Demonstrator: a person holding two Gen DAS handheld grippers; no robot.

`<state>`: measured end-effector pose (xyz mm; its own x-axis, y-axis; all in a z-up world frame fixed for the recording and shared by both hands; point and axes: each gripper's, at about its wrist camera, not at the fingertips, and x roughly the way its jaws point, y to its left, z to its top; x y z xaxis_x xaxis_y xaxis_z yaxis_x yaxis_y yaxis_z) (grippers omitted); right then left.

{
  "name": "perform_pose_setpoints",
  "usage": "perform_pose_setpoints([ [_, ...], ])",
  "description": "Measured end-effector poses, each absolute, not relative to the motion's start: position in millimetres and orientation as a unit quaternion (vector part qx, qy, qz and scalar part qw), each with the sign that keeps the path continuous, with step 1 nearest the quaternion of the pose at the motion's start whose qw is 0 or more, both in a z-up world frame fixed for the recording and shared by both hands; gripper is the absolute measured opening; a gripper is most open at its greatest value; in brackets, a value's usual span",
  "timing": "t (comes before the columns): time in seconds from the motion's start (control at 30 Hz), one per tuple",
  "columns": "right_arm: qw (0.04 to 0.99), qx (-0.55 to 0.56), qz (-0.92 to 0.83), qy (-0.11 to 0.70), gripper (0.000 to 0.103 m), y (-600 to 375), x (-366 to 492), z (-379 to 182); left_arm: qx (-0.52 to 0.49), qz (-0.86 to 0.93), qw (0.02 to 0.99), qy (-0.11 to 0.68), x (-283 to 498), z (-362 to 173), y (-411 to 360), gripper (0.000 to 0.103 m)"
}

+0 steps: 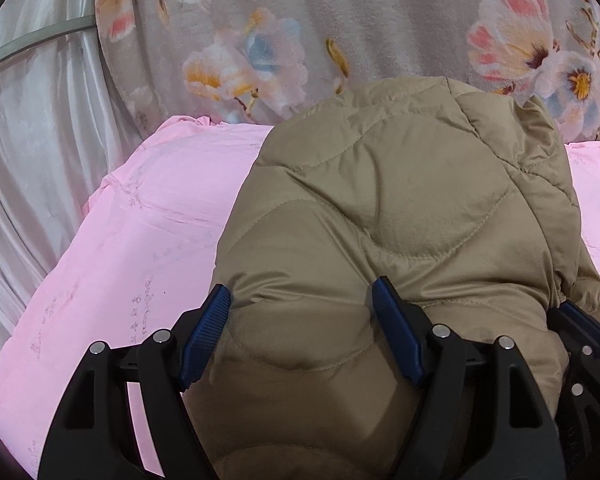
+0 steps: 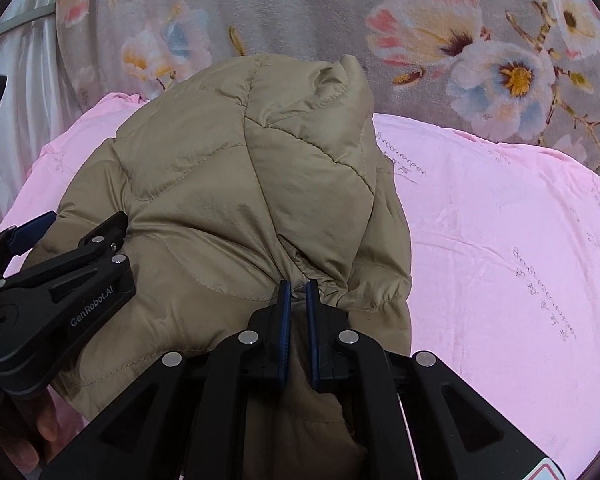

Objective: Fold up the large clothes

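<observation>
A tan quilted puffer jacket (image 1: pixel 400 184) lies bunched on the pink bedding (image 1: pixel 140 216). My left gripper (image 1: pixel 300 290) has its jaws wide around a thick padded fold at the jacket's near edge, and both blue pads press into the fabric. In the right wrist view the jacket (image 2: pixel 228 168) fills the middle. There my right gripper (image 2: pixel 297 285) is shut on a thin gathered pinch of its fabric near the puckered seam. The left gripper (image 2: pixel 80 222) shows at the left of that view, and the right gripper (image 1: pixel 576 314) shows at the right edge of the left wrist view.
A grey floral blanket (image 2: pixel 440 40) rises behind the bed. A white satin curtain (image 1: pixel 40 128) hangs at the left. Pink bedding (image 2: pixel 500 240) spreads to the jacket's right. A hand (image 2: pixel 40 428) holds the left gripper's handle.
</observation>
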<state>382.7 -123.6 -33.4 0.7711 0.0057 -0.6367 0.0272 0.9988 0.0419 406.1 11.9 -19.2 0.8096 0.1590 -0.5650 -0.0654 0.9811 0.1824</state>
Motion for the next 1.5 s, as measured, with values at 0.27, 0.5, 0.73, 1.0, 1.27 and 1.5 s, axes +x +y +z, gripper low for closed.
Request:
perform_pose_setpoints([
  [0.27, 0.949, 0.035, -0.005, 0.313, 0.031, -126, 327, -6, 0.048, 0.034, 0.956, 0.288, 372, -6, 29, 0.078],
  [0.5, 0.948, 0.026, -0.023, 0.316, 0.047, -121, 270, -14, 0.055, 0.039, 0.961, 0.267, 310, -5, 33, 0.089],
  [0.73, 0.938, 0.015, -0.037, 0.343, 0.062, -107, 235, -34, 0.057, 0.039, 0.947, 0.314, 270, -27, 29, 0.089],
  [1.0, 0.933, 0.019, -0.042, 0.356, 0.077, -99, 211, -39, 0.039, 0.049, 0.939, 0.337, 239, -36, 34, 0.094],
  [1.27, 0.933, 0.025, -0.055, 0.355, 0.087, -101, 206, -41, 0.038, 0.062, 0.935, 0.346, 222, -40, 34, 0.095],
  [1.5, 0.916, 0.002, -0.098, 0.388, 0.087, -99, 216, -51, 0.056, 0.076, 0.928, 0.361, 228, -46, 29, 0.095],
])
